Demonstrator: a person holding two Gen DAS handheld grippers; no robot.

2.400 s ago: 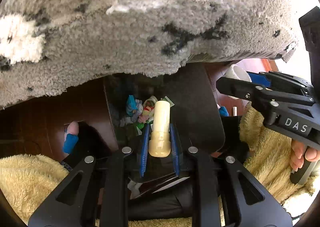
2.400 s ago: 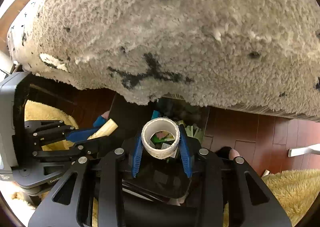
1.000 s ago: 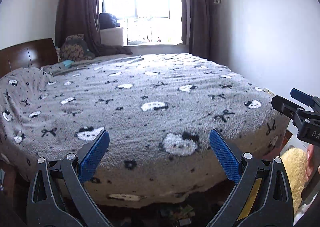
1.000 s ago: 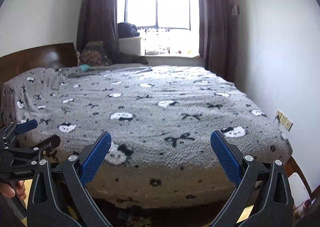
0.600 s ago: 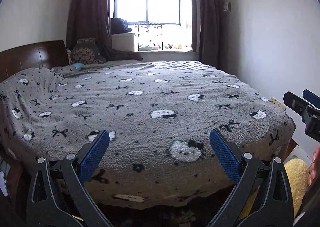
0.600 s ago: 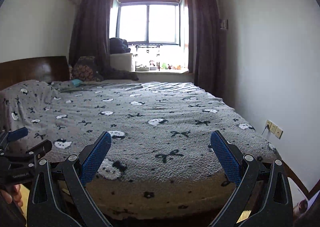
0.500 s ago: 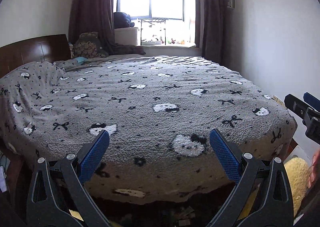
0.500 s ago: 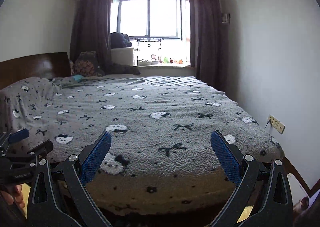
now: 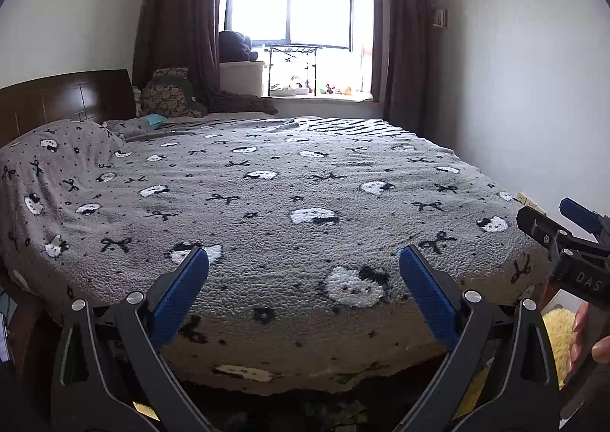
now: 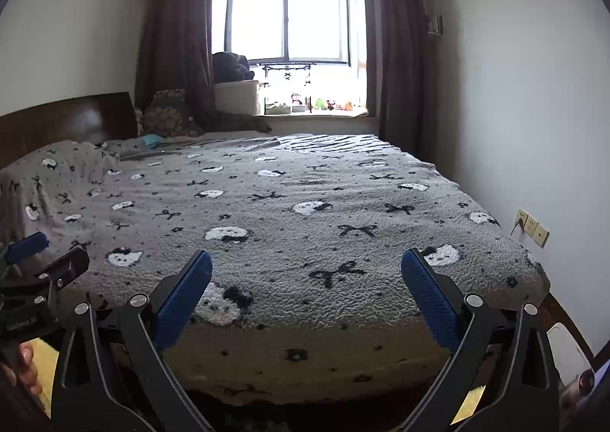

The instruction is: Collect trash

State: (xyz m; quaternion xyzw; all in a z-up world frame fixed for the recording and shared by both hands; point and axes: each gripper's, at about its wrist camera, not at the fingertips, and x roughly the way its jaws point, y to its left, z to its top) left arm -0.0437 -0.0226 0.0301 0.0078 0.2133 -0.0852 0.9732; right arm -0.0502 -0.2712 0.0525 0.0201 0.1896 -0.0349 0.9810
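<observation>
a little trash (image 9: 335, 415) shows at the very bottom of the left wrist view, in the dark gap under the foot of the bed. it is a loose scatter of small crumpled bits, greenish and pale, lying on something low and dark. the overhanging edge of the blanket hangs just above it. it is too dim and small to tell the pieces apart. in the right wrist view only a faint hint shows there.

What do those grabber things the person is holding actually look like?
Each tool, left and right, is a black plastic frame with silver rivets and triangular cutouts, ending in two fingers faced with ribbed blue pads. White lettering "DAS" marks the right one's side. No cables or sleeves show.
</observation>
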